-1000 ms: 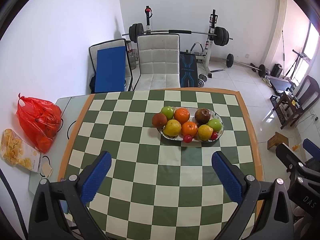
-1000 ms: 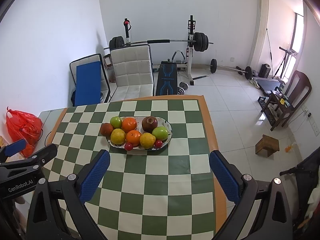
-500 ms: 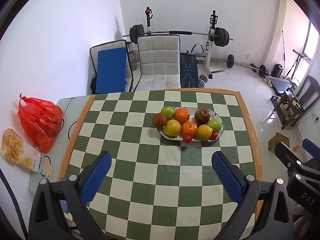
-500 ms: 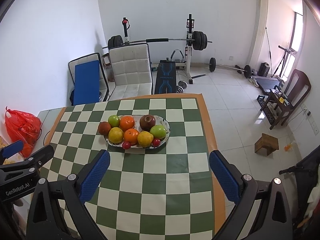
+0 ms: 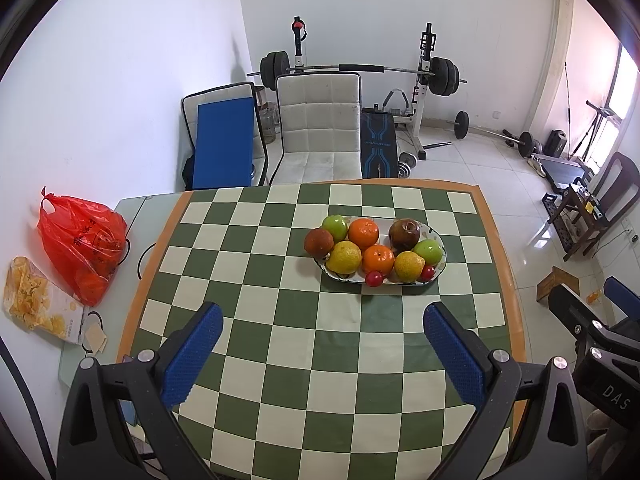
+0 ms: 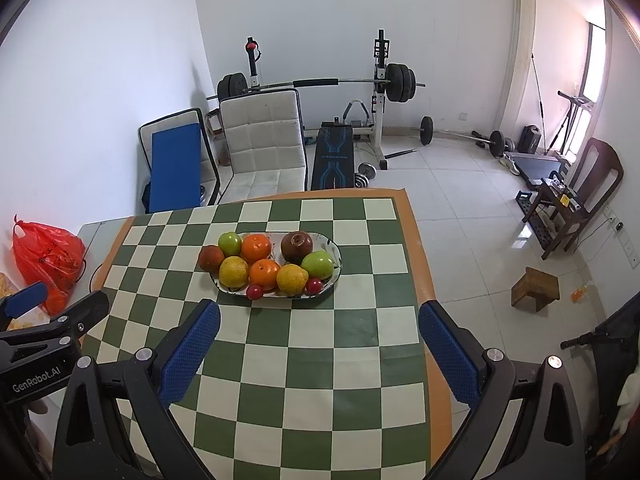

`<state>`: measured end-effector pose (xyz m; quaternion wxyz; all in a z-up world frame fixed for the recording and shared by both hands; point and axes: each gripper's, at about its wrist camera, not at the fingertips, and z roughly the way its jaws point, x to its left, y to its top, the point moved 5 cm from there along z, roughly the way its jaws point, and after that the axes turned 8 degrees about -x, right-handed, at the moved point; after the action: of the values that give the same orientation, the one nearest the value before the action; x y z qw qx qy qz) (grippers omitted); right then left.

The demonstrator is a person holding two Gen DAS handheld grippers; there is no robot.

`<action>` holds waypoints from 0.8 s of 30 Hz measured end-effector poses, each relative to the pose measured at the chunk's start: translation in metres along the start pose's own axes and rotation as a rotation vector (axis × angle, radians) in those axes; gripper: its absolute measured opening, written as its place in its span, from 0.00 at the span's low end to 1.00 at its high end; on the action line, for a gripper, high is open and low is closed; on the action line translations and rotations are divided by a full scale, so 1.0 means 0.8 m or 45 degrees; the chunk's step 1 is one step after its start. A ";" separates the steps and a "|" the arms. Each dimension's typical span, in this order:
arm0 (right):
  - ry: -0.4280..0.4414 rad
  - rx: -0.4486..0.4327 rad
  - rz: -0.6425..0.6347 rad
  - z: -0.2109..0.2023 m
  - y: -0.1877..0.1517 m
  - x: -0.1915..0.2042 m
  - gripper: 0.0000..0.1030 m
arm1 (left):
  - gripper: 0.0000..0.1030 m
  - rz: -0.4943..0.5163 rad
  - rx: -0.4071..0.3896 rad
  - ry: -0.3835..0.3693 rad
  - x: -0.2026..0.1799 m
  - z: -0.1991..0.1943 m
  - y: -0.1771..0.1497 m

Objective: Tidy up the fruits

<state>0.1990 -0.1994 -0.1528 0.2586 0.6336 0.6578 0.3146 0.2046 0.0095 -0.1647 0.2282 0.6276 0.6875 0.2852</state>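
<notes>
An oval white plate [image 5: 439, 268] [image 6: 338, 254] sits on the green-and-white checkered tablecloth [image 5: 320, 344] [image 6: 320, 360]. It holds several fruits: green apples [image 5: 335, 227], oranges [image 5: 363, 233], yellow pears [image 5: 345, 257], dark red fruits [image 5: 405, 233] and small red ones [image 5: 374, 278]. My left gripper [image 5: 323, 332] is open and empty, hovering above the table short of the plate. My right gripper [image 6: 319, 330] is open and empty too, just short of the plate.
A red plastic bag [image 5: 80, 240] and a snack packet [image 5: 36, 300] lie at the table's left end. A white chair [image 5: 318, 128] and a blue-padded chair [image 5: 224, 136] stand behind the table. Weight bench and barbells stand beyond. A small wooden stool [image 6: 536, 288] is on the floor.
Both views have shifted very slightly; the plate sits a touch nearer in the right wrist view. Both grippers stay open and empty.
</notes>
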 end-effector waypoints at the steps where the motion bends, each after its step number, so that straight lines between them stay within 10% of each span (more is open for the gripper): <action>1: 0.000 -0.003 0.000 0.001 -0.001 -0.001 0.98 | 1.00 0.001 0.000 0.002 0.000 0.000 0.000; 24: 0.008 -0.006 0.009 -0.004 0.000 0.011 0.98 | 1.00 0.002 -0.005 0.001 -0.001 -0.001 -0.002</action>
<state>0.1960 -0.1912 -0.1501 0.2569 0.6345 0.6556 0.3188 0.2029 0.0086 -0.1649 0.2290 0.6275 0.6867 0.2868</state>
